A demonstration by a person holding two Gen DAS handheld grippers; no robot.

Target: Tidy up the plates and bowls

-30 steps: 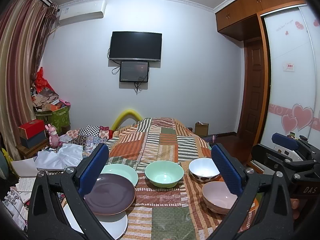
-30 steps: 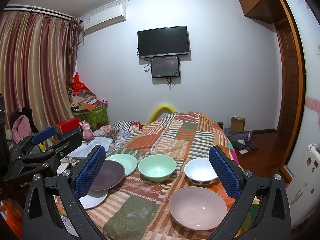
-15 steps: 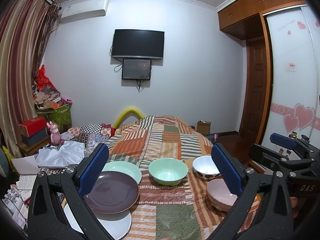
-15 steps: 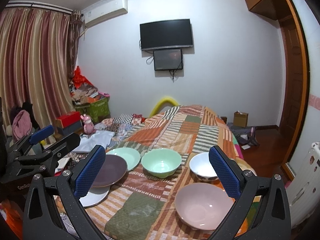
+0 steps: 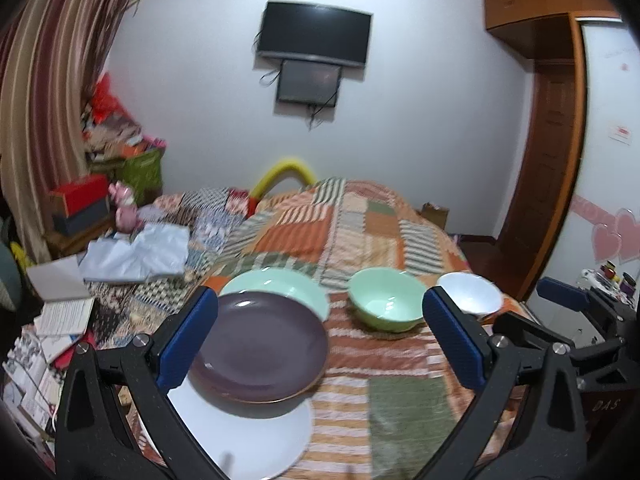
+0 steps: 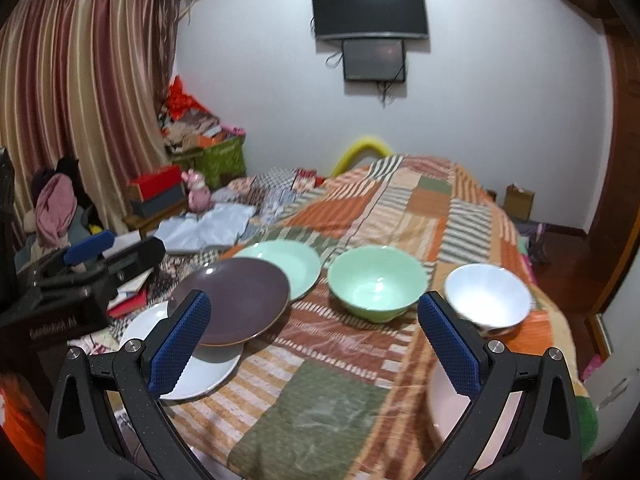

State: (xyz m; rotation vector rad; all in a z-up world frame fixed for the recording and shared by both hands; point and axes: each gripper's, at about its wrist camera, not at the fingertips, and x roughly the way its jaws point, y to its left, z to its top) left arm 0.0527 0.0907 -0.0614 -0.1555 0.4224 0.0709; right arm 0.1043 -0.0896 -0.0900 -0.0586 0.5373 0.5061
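Both grippers, left (image 5: 320,336) and right (image 6: 314,336), have dipped closer to the bed (image 6: 404,216), jaws spread and empty; the purple plate (image 5: 260,350) overlapping the white plate (image 5: 248,440) looks first in line.

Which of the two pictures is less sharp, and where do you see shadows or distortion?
Left wrist view: blurred all over, as from motion, with smeared stripes on the patchwork striped bedcover. Right wrist view: sharper; the round dark purple plate throws a shadow onto the flat white plate under it. Both views: fisheye bending curves the striped curtain and the wall edges.
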